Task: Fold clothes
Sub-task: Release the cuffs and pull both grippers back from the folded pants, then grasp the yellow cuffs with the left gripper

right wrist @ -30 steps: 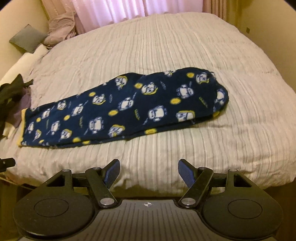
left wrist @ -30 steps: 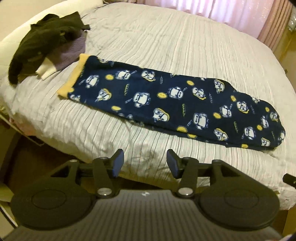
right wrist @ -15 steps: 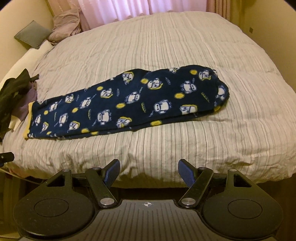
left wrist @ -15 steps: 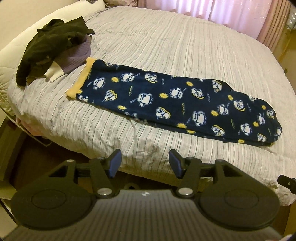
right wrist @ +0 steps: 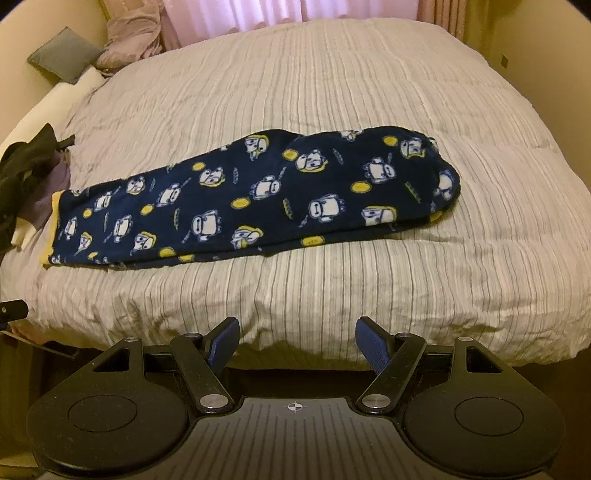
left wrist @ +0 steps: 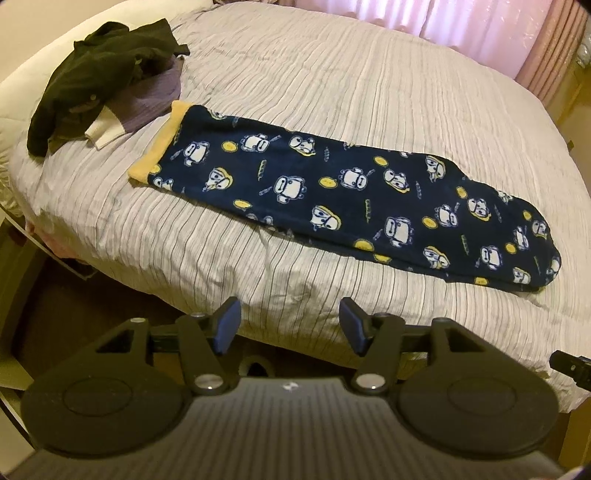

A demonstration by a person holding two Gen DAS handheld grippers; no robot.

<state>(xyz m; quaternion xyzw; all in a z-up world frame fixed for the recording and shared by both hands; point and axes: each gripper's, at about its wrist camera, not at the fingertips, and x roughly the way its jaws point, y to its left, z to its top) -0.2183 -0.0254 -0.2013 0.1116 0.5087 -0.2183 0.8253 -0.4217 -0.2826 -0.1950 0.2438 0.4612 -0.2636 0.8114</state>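
Navy fleece pajama pants with white cartoon figures and yellow dots lie folded lengthwise across the bed, yellow cuff at the left. They also show in the right wrist view, waist end at the right. My left gripper is open and empty, off the bed's near edge, apart from the pants. My right gripper is open and empty, also off the near edge.
A dark garment pile over purple and white cloth lies at the bed's left, beside the cuff; it also shows in the right wrist view. The striped grey bedspread covers the bed. Pillows and pink curtains stand behind.
Both grippers have pulled back and a little away from the bed; the pants look farther off. Both stay open and empty. The pants have not moved.
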